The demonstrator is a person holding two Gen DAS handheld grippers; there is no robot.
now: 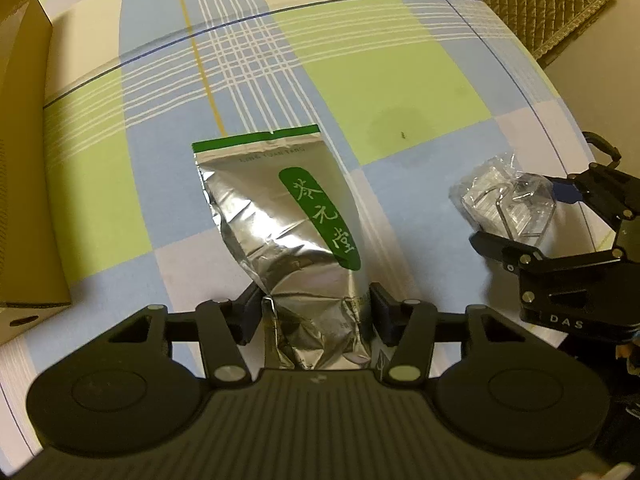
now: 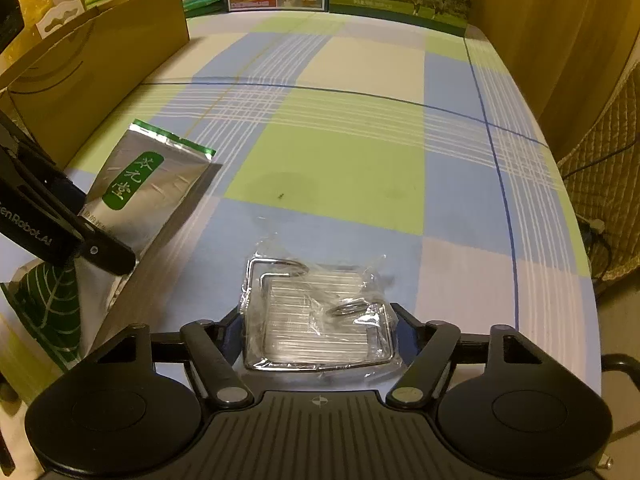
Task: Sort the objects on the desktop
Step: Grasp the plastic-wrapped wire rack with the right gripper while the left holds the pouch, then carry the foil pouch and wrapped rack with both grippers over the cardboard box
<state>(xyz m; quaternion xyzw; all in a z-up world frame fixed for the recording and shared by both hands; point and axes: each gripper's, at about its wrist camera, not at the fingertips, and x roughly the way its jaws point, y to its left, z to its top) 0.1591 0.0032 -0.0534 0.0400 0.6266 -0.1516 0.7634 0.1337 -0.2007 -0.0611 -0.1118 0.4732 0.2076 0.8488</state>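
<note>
So my left gripper [image 1: 316,316] is clamped on the bottom of the crinkled silver foil pouch with the green label [image 1: 280,216], long axis pointing straight ahead over the checked tablecloth [image 1: 380,80], while my right gripper [image 2: 318,332] pinches the clear plastic-wrapped wire rack [image 2: 316,312], nearer the table's right edge.

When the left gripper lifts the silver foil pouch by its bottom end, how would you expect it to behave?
The foil pouch is creased and crumpled where the left gripper pinches it, so it will probably flop rather than stay rigid. Its glossy surface may slip. It looks partly filled, so likely light, with contents that could shift.
</note>
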